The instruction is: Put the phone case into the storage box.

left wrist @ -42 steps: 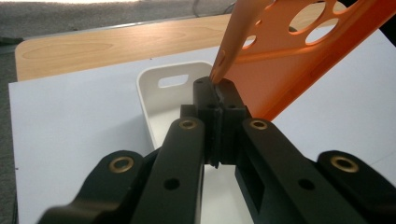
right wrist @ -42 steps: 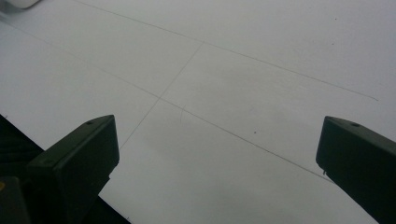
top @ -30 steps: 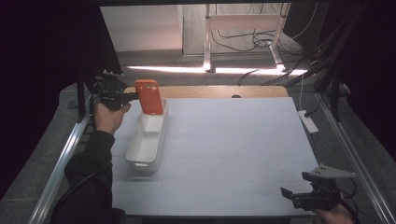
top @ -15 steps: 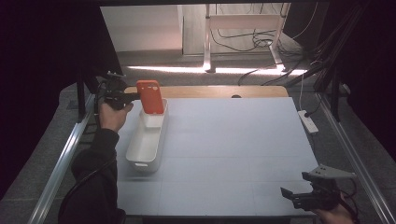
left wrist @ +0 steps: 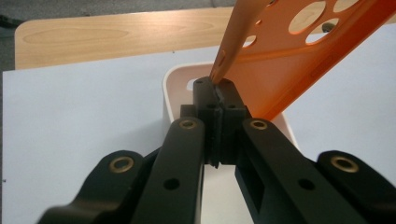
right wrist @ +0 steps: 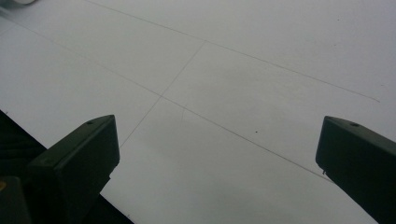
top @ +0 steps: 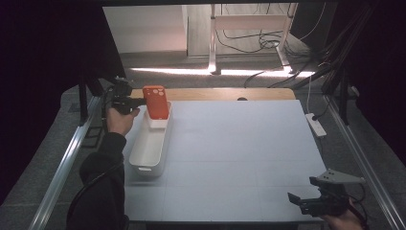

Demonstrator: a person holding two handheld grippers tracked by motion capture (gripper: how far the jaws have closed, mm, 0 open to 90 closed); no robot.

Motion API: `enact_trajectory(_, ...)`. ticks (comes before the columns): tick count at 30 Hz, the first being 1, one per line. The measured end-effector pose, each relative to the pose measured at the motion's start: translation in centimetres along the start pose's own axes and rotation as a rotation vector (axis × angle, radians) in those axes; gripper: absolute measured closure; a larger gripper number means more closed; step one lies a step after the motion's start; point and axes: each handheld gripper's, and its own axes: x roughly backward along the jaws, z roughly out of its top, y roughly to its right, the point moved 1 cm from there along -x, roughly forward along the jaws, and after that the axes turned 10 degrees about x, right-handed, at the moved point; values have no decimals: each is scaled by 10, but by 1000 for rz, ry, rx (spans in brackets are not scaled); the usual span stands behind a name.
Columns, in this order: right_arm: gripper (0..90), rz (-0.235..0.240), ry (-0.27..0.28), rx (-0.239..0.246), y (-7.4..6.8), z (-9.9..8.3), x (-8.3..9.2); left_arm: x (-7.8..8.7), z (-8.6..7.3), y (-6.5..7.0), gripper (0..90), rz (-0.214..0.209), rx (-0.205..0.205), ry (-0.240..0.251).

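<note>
An orange phone case [top: 156, 101] with round camera holes hangs over the far end of a long white tray [top: 149, 147] at the table's left. My left gripper [top: 139, 101] is shut on the case's edge; in the left gripper view the two black jaws meet on the thin orange rim [left wrist: 219, 74], with the tray's rim [left wrist: 173, 86] just below. My right gripper [top: 294, 200] rests low at the table's near right corner, open, its jaws wide apart over bare white table [right wrist: 224, 93] with nothing between them.
A white power strip [top: 316, 123] lies at the table's right edge. A strip of bare wood [top: 225, 94] runs along the far side of the white mat. Metal rails [top: 62, 172] flank the table on both sides. Cables trail on the floor beyond.
My left gripper has come down and a little toward the tray with the orange case in it. The right gripper has stayed where it was.
</note>
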Motion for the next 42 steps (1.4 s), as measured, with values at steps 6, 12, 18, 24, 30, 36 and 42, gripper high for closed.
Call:
enact_trajectory(6, 0, 0, 0, 2, 0, 0, 0, -9, -5, -4, 896, 4, 12, -14)
enact_trajectory(12, 1, 2, 1, 2, 0, 0, 0, -18, -9, -6, 896, 13, 16, -29)
enact_trajectory(18, 1, 1, 1, 3, 0, 0, 0, -26, -11, -8, 896, 25, 18, -44)
enact_trajectory(24, 2, 3, -3, 5, 0, 0, 0, -33, -12, -8, 895, 40, 21, -53)
enact_trajectory(30, 3, 3, -3, 5, 0, 0, 0, -40, -12, -8, 876, 40, 12, -52)
enact_trajectory(36, 4, 0, -4, 2, 0, 0, -1, -38, -8, -4, 692, 22, 7, -20)
enact_trajectory(42, 4, -1, -4, 5, 0, 0, 0, -35, -8, -3, 577, 10, -12, -13)
